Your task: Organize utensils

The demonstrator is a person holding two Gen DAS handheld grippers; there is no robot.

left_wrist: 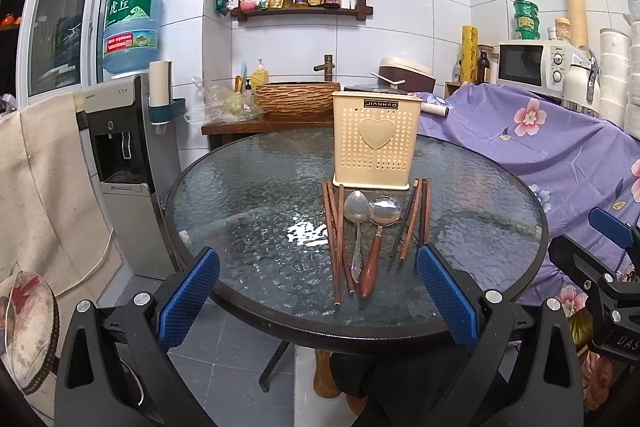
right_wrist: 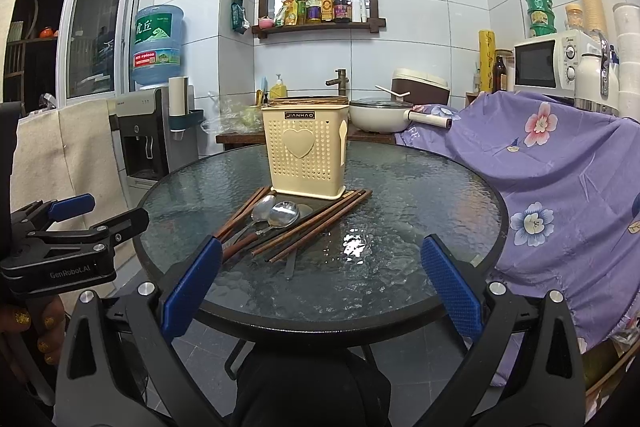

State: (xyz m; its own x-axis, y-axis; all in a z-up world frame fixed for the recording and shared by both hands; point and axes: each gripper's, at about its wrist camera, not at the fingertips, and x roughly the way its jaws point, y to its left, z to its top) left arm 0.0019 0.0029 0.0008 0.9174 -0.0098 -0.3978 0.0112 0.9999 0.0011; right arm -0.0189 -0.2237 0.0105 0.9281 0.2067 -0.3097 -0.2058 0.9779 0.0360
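A cream perforated utensil holder (left_wrist: 376, 143) (right_wrist: 306, 153) with a heart on its front stands upright on the round glass table (left_wrist: 248, 195) (right_wrist: 420, 195). In front of it lie brown chopsticks (left_wrist: 335, 243) (right_wrist: 316, 225), a plain metal spoon (left_wrist: 356, 215) (right_wrist: 262, 209), a wooden-handled spoon (left_wrist: 378, 231) (right_wrist: 282, 217) and more dark and brown chopsticks (left_wrist: 416, 219). My left gripper (left_wrist: 320, 291) hangs open at the table's near edge, short of the utensils. My right gripper (right_wrist: 320, 283) is open too, right of the pile, with nothing between its blue pads (right_wrist: 450, 285).
A purple floral cloth (left_wrist: 540, 147) (right_wrist: 560, 167) covers furniture at the right. A water dispenser (left_wrist: 120, 155) (right_wrist: 148, 131) stands at the left. Behind the table are a wooden counter with a basin (left_wrist: 298, 99), a pan (right_wrist: 380, 113) and a microwave (right_wrist: 548, 63).
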